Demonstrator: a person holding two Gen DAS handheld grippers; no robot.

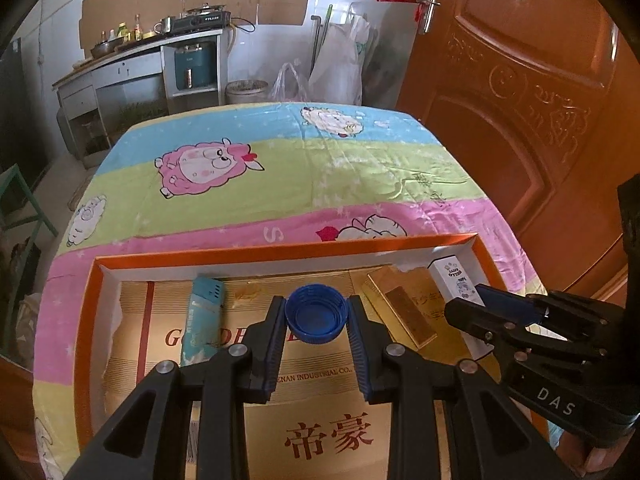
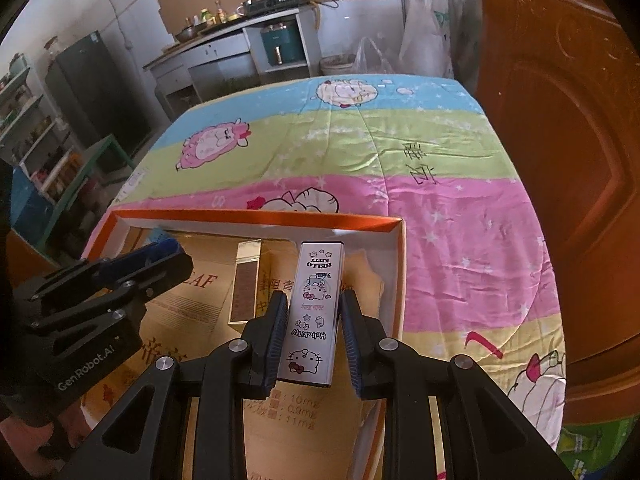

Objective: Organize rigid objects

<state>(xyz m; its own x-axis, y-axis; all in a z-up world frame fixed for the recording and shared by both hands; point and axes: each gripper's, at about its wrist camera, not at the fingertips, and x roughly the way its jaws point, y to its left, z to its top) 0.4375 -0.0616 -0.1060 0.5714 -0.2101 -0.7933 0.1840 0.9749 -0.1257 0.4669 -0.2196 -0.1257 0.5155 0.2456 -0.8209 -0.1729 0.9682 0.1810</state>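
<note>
My left gripper (image 1: 316, 300) is shut on a blue bottle cap (image 1: 316, 316), open side up, just above the floor of an orange-rimmed cardboard tray (image 1: 280, 246). In the right wrist view, my right gripper (image 2: 314, 296) is shut on a long white Hello Kitty box (image 2: 316, 312) over the tray's right part, near its rim (image 2: 256, 216). The two grippers hang side by side: the right gripper (image 1: 480, 300) shows with the white box (image 1: 454, 276), and the left gripper (image 2: 168, 254) shows at the left. A teal lighter (image 1: 202, 316) and a gold box (image 1: 404, 312) lie in the tray.
The tray rests on a table under a striped sheep-print cloth (image 1: 304, 168). A brown wooden door (image 1: 520, 100) stands close on the right. Behind the table are a kitchen counter (image 1: 132, 56), plastic bags (image 1: 340, 60) and a bucket. A green frame (image 1: 24, 208) stands left.
</note>
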